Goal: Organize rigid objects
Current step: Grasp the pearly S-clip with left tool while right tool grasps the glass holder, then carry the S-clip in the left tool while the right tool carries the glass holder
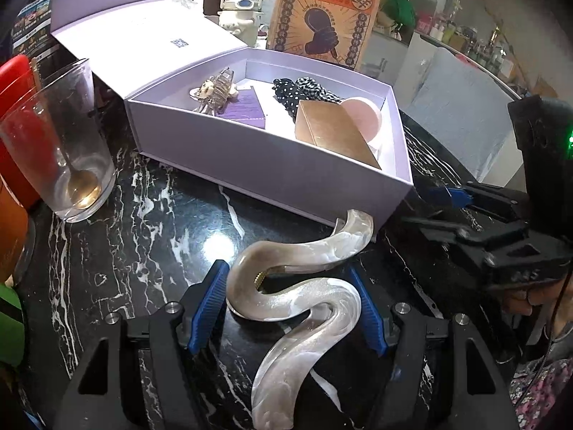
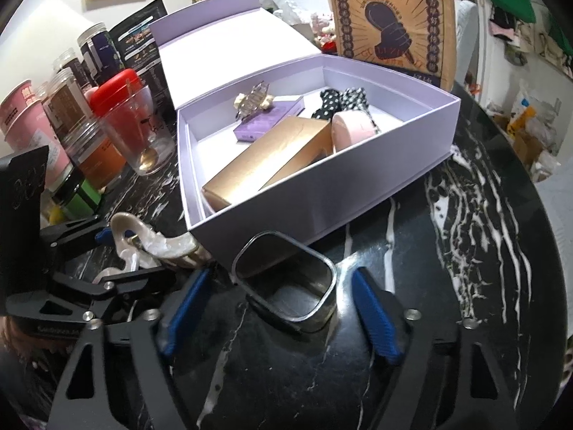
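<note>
Hair clip (image 1: 297,286) is clamped in the left tool (image 1: 297,304); right tool (image 2: 275,308) stands apart around metal ring (image 2: 286,286) on bench (image 2: 447,251).

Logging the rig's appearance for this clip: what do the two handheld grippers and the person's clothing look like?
Both grippers are matte black plastic with silver screws. The left gripper and right gripper each carry ribbed blue pads on their fingers. The right one's body shows a green light and a thin dark cable. A floral-patterned sleeve appears beside it.
</note>
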A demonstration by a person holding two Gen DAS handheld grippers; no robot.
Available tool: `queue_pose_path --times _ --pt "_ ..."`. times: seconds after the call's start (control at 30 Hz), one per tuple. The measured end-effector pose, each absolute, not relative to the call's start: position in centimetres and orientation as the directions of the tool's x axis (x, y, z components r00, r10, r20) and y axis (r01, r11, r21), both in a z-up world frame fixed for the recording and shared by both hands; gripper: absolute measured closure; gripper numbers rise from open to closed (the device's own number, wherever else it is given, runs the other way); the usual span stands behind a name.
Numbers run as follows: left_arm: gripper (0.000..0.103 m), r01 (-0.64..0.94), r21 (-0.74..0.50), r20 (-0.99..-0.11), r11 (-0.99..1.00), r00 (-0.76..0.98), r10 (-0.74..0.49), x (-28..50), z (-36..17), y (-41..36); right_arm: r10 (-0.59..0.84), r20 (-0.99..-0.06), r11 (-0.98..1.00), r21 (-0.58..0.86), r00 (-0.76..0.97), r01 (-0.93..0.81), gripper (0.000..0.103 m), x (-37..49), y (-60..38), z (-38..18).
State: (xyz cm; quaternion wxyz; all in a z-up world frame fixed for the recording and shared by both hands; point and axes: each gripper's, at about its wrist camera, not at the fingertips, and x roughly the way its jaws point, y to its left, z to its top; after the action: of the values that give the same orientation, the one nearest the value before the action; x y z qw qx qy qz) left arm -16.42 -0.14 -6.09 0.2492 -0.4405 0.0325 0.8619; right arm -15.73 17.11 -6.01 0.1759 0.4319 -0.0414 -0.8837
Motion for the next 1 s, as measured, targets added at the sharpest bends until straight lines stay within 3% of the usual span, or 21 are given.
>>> queue_pose_path --times 0.1,0.37,0.67,1.0 --pt "0.037 -0.441 -0.178 -0.77 -0.88 -0.494 0.404 -16.4 -6.1 -0.3 -0.347 -0.747 -0.935 0.23 -0.568 0.268 0.053 -15.8 17.3 -6.1" --pt "0.037 -0.398 -0.235 -0.757 -0.887 -0.497 0.423 -15.5 -6.0 -0.9 -0.367 -0.734 -0.929 0.255 -0.572 0.268 0.054 -15.2 17.7 -6.0" --pt "0.045 -0.348 -0.237 -0.747 -0.907 -0.532 0.4 -14.1 -5.5 -1.1 -0.376 -0.735 -0.926 0.279 -0.564 0.253 0.054 -13.2 18.2 -5.9" --pt "0.045 -0.371 -0.176 -0.755 -0.912 -0.543 0.367 -13.2 -5.4 0.1 -0.361 -0.743 -0.932 0.272 -0.564 0.239 0.054 -10.5 18.9 -5.9"
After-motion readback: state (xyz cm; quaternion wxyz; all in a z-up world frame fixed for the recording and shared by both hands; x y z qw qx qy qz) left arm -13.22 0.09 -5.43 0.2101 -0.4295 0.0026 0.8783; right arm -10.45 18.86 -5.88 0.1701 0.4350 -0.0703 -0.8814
